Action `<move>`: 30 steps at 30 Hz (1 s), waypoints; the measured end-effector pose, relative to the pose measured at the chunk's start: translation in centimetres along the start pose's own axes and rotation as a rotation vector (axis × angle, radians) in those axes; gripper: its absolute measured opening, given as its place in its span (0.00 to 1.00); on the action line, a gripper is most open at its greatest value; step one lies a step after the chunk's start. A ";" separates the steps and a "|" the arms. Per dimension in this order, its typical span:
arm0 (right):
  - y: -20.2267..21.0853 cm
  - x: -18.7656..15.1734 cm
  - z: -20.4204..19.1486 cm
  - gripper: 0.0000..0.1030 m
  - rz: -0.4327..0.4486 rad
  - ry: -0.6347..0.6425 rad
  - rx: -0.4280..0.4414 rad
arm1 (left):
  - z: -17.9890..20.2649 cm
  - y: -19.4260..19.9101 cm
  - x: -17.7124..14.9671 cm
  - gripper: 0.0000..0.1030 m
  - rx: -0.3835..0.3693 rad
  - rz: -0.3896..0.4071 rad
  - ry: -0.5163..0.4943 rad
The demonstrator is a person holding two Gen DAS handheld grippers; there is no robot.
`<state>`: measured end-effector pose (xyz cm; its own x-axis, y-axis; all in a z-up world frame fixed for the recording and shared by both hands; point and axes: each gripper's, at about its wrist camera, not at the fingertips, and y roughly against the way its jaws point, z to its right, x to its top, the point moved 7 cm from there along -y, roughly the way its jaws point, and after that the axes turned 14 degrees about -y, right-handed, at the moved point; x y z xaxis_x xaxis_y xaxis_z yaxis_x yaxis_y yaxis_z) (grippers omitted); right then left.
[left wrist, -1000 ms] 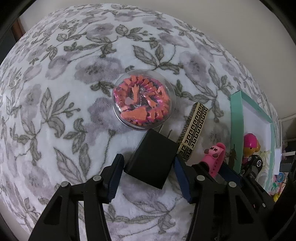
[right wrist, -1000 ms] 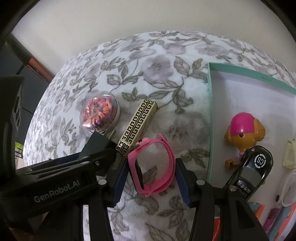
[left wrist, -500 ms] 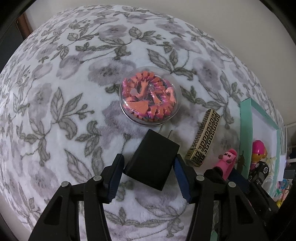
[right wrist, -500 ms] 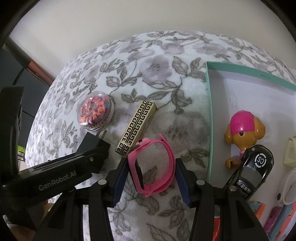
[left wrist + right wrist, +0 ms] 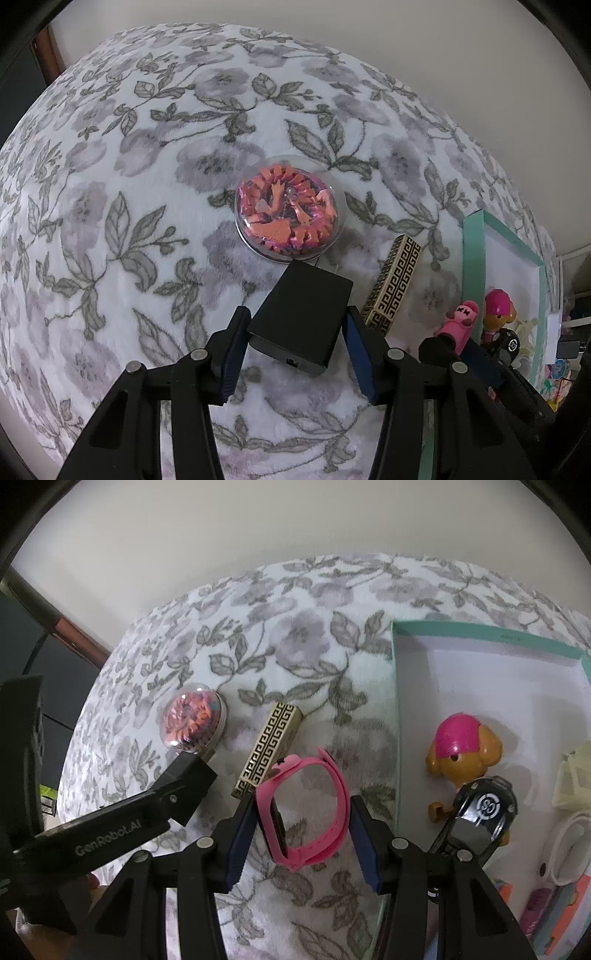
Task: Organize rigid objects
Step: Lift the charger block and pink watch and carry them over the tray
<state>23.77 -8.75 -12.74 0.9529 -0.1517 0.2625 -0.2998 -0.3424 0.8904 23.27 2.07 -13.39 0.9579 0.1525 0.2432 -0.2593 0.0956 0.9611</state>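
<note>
The left gripper (image 5: 295, 343) pinches a black charger (image 5: 300, 317) between its blue pads, both pads touching the block's sides, its prongs pointing away toward a clear domed case of orange pieces (image 5: 288, 214) that lies on the floral blanket (image 5: 129, 192). The right gripper (image 5: 301, 830) stands spread around a pink watch (image 5: 306, 805); its left pad sits against the watch face, while the right pad is just beside the band, and I cannot tell whether they touch. Just past the watch a gold patterned bar (image 5: 269, 749) lies on the blanket, its near end touching the watch band's top. Beyond it, to the left, is the domed case. To the right a teal-rimmed box (image 5: 395, 716) holds a toy dog with a pink cap (image 5: 461, 746) and, touching it on the near side, a black toy car (image 5: 476, 816).
</note>
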 end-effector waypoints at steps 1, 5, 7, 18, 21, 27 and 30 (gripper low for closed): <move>0.1 0.1 0.0 0.51 0.002 -0.001 0.002 | 0.0 0.1 0.1 0.51 -0.004 0.001 0.000; 0.5 0.3 -0.1 0.51 0.009 -0.002 0.007 | 0.2 0.6 0.4 0.51 -0.022 0.010 0.000; 0.7 0.4 -0.1 0.51 0.014 0.000 0.009 | 0.5 1.1 0.6 0.51 -0.031 0.018 0.001; 4.9 2.4 -0.5 0.51 0.116 -0.014 0.034 | 0.3 6.8 3.0 0.51 -0.123 0.160 0.019; 7.7 3.5 -0.1 0.51 0.178 -0.027 0.049 | 1.1 8.7 3.7 0.51 -0.149 0.219 0.002; 12.2 5.1 2.1 0.51 0.296 -0.047 -0.026 | 4.5 10.3 4.5 0.51 -0.212 0.279 -0.041; 14.1 5.7 3.8 0.51 0.337 -0.063 -0.065 | 6.0 10.7 4.5 0.51 -0.213 0.295 -0.078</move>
<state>24.82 -17.96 -0.11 0.7953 -0.3040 0.5244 -0.5921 -0.2042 0.7796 25.56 -2.11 -1.19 0.8425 0.1293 0.5230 -0.5377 0.2630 0.8011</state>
